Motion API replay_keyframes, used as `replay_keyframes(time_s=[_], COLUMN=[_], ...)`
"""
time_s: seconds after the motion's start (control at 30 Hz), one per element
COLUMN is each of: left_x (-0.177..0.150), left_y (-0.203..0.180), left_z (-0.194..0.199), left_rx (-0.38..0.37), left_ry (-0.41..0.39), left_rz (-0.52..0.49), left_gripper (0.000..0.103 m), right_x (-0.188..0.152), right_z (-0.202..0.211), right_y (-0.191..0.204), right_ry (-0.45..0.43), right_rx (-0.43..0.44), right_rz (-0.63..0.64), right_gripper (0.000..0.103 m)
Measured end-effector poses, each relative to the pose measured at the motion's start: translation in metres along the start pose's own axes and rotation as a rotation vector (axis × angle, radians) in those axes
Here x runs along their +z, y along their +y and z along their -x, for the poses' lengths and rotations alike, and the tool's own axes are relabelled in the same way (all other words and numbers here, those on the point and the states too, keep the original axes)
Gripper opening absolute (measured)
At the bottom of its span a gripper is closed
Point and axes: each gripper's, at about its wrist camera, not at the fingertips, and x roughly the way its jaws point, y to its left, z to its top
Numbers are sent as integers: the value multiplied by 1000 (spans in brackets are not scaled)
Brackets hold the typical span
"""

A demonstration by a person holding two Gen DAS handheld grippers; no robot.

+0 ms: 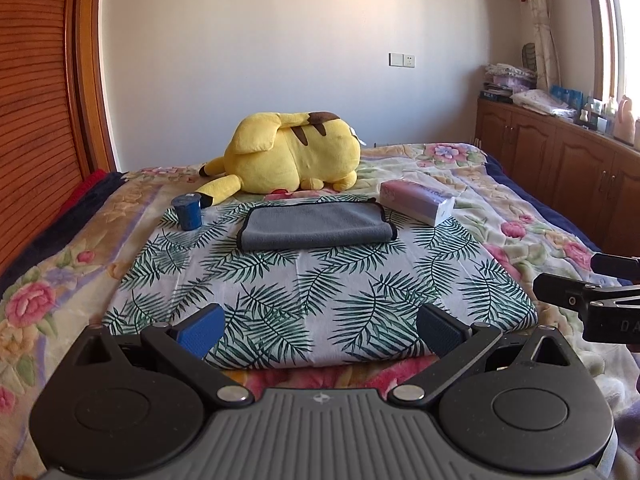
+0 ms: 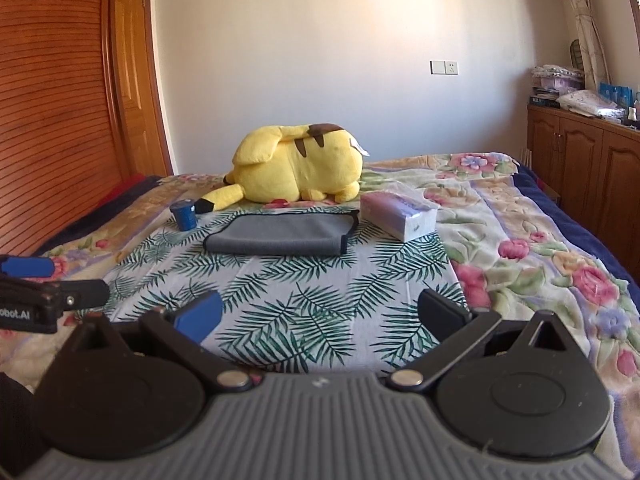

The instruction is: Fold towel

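A grey towel (image 1: 316, 226) with a dark hem lies folded flat at the far end of a palm-leaf cloth (image 1: 320, 288) on the bed; it also shows in the right wrist view (image 2: 280, 234). My left gripper (image 1: 320, 326) is open and empty, hovering over the near edge of the cloth, well short of the towel. My right gripper (image 2: 322, 314) is open and empty too, at about the same distance from the towel. Each gripper shows at the other view's side edge: the right one (image 1: 592, 292), the left one (image 2: 36, 288).
A yellow plush toy (image 1: 292, 154) lies behind the towel. A blue cup (image 1: 187, 212) stands left of the towel and a tissue pack (image 1: 416, 202) lies to its right. A floral blanket (image 1: 540, 220) covers the bed. Wooden cabinets (image 1: 560, 152) line the right wall.
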Motion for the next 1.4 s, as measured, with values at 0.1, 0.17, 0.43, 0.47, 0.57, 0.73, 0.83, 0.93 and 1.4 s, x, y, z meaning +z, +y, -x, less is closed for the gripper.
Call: replay_keyframes(time_s=[0.1,0.17,0.43,0.47,0.57,0.73,0.83,0.93,1.4], left_x=[-4,-6,-3,-2,1,2,3,4,7], left_y=[0,0,9,10,11,11,11,10,10], left_z=[-1,0,16,18,21,23,23,25,28], left_rx=[-2,0,4,4,10,22,28,28,36], left_ry=[12,15,-66,-75,-90,-102,-110,-121,-154], left_rz=[2,-4,35,40,37,28,21,19,9], left_gripper=[87,87,87,87,87,87,87,87,87], right_x=[-3,-5,-4,-4,-4,-4,-2,-2,1], right_z=[0,0,7,8,9,11,13,15,20], right_y=[0,0,2,2,4,3,1,-1,-5], right_ry=[-2,2,-35,-41,-51,-76,-92,-109,-160], right_rx=[-6,-12,-20,-20,-18,-26,-32,-35,-38], right_rz=[5,5,21,23,28,32,26,19,10], right_gripper=[103,103,103,103,103,103,103,103,103])
